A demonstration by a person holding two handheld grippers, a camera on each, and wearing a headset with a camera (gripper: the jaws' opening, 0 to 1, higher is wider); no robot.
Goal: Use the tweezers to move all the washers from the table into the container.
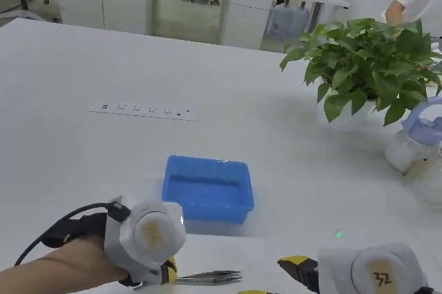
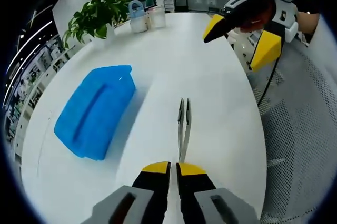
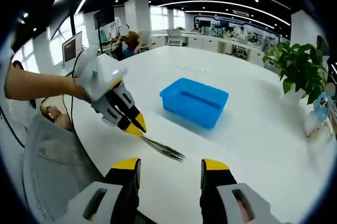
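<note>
At the near edge of the white desk [image 1: 69, 142], the left gripper [image 2: 174, 167] has its yellow-tipped jaws pressed together on the handle end of metal tweezers [image 2: 183, 121]. The tweezers point out low over the desk; whether their tips touch it is hard to tell. Near them, the right gripper [image 3: 171, 163] holds its jaws spread, gripping nothing. Beyond, mid-desk, sits the blue container [image 1: 207, 187]. Farther back lie a power strip [image 1: 145, 110] and, toward the right edge, a potted plant [image 1: 366, 66].

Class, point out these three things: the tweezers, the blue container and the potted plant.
tweezers [image 2: 182, 142], left gripper view, lower part of the shaft.
blue container [image 1: 207, 212], head view, front wall.
potted plant [image 1: 366, 59], head view, leaves.
</note>
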